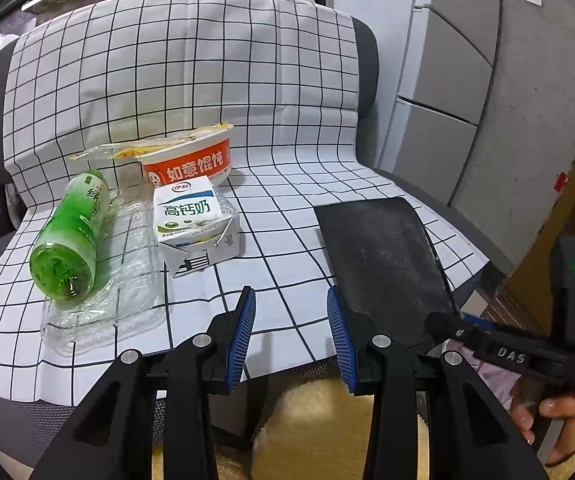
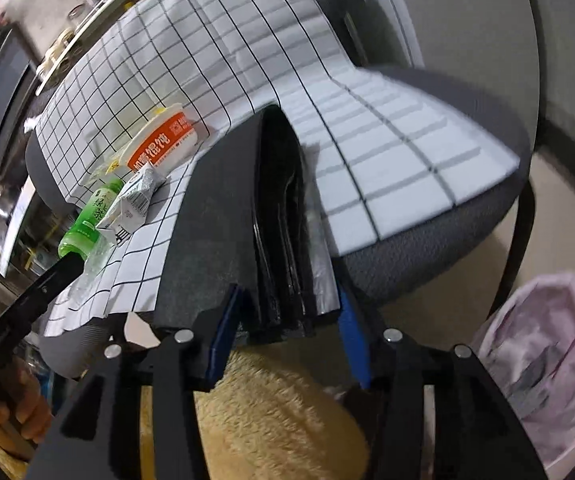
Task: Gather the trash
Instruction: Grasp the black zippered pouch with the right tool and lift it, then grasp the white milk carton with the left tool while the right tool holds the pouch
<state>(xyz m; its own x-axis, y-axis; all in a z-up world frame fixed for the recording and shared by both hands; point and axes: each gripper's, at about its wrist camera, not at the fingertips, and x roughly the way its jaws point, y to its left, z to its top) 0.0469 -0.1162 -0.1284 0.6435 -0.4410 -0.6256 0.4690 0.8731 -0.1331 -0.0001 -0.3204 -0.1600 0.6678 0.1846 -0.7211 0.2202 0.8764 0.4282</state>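
Right gripper [image 2: 287, 328]: clenched on our folded black trash bag [image 2: 283, 216], long axis pointing away. Left gripper [image 1: 291, 320]: released, nearer the milk carton [image 1: 195, 220] lying ahead-left on the checkered cloth [image 1: 287, 216].

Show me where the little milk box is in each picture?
Left wrist view: the milk box sits left of centre on the checked cloth, in front of the orange bowl, right of the green bottle.
Right wrist view: the milk box is small, at middle left, between the same bottle and bowl.
Shared landmark: the orange bowl.
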